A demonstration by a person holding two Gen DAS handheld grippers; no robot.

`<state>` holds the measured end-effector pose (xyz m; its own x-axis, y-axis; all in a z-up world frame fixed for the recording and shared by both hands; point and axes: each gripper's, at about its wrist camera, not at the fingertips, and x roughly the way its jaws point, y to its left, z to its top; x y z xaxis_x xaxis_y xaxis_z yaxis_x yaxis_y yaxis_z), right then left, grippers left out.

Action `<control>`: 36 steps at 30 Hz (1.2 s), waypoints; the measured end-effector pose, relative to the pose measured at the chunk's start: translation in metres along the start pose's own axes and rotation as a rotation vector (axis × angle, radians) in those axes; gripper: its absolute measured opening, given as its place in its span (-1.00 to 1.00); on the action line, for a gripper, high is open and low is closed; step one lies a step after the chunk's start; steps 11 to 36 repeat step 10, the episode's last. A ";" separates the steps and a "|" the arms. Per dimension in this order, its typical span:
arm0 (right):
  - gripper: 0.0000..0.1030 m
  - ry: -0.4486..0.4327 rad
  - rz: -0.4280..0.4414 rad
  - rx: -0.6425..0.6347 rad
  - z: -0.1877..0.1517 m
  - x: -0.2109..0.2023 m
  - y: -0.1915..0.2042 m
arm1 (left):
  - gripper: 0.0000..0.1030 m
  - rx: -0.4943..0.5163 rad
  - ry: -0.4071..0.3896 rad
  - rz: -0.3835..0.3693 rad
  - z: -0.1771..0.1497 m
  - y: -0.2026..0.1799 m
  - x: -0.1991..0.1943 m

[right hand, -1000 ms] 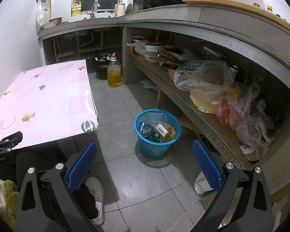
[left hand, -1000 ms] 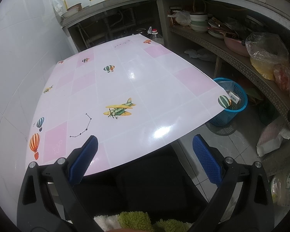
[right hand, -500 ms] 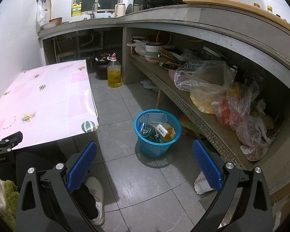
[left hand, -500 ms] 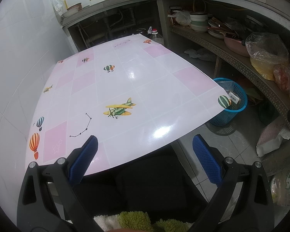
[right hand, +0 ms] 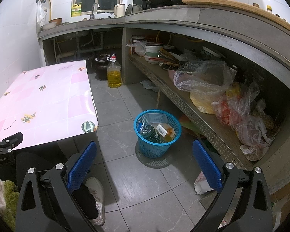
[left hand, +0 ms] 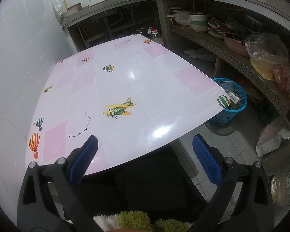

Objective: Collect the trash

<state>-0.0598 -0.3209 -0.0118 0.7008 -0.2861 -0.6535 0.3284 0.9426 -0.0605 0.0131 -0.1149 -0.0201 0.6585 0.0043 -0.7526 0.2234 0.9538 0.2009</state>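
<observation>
A blue plastic basket stands on the grey tile floor beside the table's corner; it holds a dark bottle, a small carton and other trash. It also shows in the left wrist view, partly behind the table's edge. My right gripper is open and empty, above the floor short of the basket. My left gripper is open and empty over the near edge of the pink and white table. No loose item shows on the table top.
A low shelf on the right holds plastic bags, bowls and pans. A bottle of yellow oil and a dark pot stand on the floor beyond the table. My shoe is near the right gripper. Bags lie on the floor at right.
</observation>
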 end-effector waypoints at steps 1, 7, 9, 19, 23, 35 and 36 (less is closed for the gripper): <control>0.87 0.000 0.001 -0.001 0.000 0.000 0.000 | 0.83 -0.001 0.001 0.000 0.000 0.000 0.000; 0.87 -0.002 0.000 0.000 0.001 -0.001 0.000 | 0.83 -0.004 0.007 -0.006 -0.002 0.000 0.001; 0.87 -0.003 0.000 -0.001 0.002 -0.002 0.001 | 0.83 -0.004 0.010 -0.010 -0.003 0.000 0.002; 0.87 -0.003 -0.001 0.000 0.003 -0.002 0.001 | 0.83 -0.005 0.013 -0.012 -0.004 0.000 0.002; 0.87 -0.003 -0.001 0.000 0.003 -0.002 0.001 | 0.83 -0.005 0.013 -0.012 -0.004 0.000 0.002; 0.87 -0.003 -0.001 0.000 0.003 -0.002 0.001 | 0.83 -0.005 0.013 -0.012 -0.004 0.000 0.002; 0.87 -0.003 -0.001 0.000 0.003 -0.002 0.001 | 0.83 -0.005 0.013 -0.012 -0.004 0.000 0.002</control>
